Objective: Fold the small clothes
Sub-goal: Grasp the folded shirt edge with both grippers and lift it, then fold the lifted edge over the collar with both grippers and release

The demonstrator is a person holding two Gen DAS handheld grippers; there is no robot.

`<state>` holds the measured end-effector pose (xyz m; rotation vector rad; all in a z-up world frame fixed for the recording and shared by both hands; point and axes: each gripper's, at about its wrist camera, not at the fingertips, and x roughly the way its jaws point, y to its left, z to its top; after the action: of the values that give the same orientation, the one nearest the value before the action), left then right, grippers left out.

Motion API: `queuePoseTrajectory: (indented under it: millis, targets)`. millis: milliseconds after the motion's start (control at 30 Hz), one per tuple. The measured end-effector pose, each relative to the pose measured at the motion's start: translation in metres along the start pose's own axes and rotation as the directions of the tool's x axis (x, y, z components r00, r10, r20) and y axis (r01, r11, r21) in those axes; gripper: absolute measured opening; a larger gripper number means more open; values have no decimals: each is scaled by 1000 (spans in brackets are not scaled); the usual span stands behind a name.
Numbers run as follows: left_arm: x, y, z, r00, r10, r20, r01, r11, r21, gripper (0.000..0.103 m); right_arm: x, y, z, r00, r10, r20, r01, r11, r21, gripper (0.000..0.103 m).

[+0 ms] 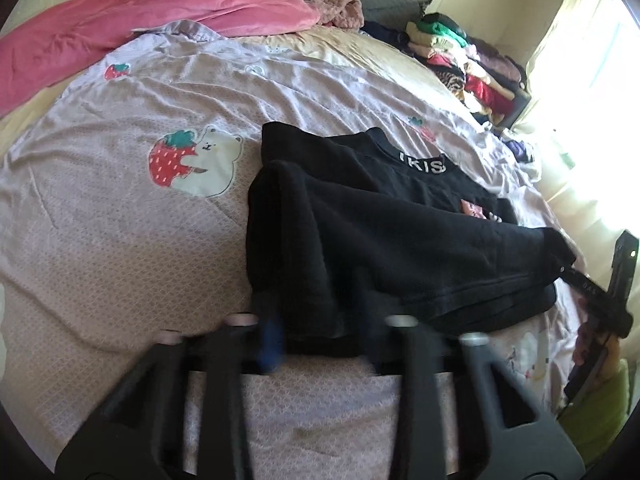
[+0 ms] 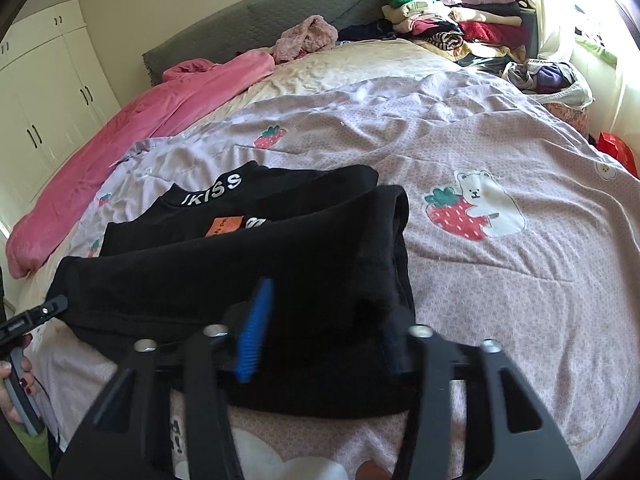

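Left tongs (image 1: 320, 340), lower centre, pinch the near hem of the black top (image 1: 380, 232); blurred, grip looks thin. Right tongs (image 2: 316, 340) sit half-spread over the same hem, pads not clearly pressing. Top lies centre on the lilac duvet (image 1: 120, 240). We risk uneven lift, hem slipping, fold skewing.

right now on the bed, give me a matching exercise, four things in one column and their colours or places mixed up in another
Things:
1. sweatshirt with KISS lettering
2. long blanket
3. strawberry and bear print
4. pile of folded clothes

Colours or places:
A. pink, along one side of the bed
B. on the lilac duvet cover, beside the sweatshirt
C. black, partly folded, nearest the grippers
D. far corner, by the headboard

Pairs: 1-C, 2-A, 3-B, 4-D
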<state>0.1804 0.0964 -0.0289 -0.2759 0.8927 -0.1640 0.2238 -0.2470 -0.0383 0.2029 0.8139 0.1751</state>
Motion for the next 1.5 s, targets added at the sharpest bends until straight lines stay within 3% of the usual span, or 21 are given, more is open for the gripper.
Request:
queuePoseTrajectory:
  millis: [67,167,367,567,800,967,1067,1133,1200,1333,1500]
  targets:
    - [2,-4,3,1000,0,-4,0,1000,16,4,2,-2,3,1000,-5,4,5,1000,0,7]
    - [-1,-5,11,1000,-16,9,16,1000,15,3,-1,-6,11,1000,5,26,-5,1000,20,6]
    - [-9,9,37,996,-72,59,77,993,-86,3,-6,-12,41,996,38,82,-42,998,40,6]
    - [-3,18,68,994,-61,87,75,984,-159,3,0,-4,73,991,52,120,-54,999,8,6]
    - [34,32,94,998,17,58,-3,972,-233,4,38,2,97,996,28,81,-28,1000,-6,6]
    - [64,44,95,1000,12,23,-4,951,-308,8,74,-8,97,1000,-6,5,6,999,32,6]
    - [65,49,87,998,-25,62,43,946,-321,28,86,-11,92,1000,-15,-27,15,999,31,12]
    - [59,50,85,997,-18,76,40,952,-304,30,84,-15,89,1000,-4,-21,5,999,45,17]
    - [50,49,86,995,0,96,28,958,-286,38,73,-19,86,1000,2,19,-3,998,67,49]
    - [22,41,85,987,60,149,-28,978,-209,39,44,-18,80,995,-16,100,13,999,34,50]
    - [6,15,81,984,97,152,-86,993,-79,39,24,2,63,994,-3,105,11,998,-69,50]
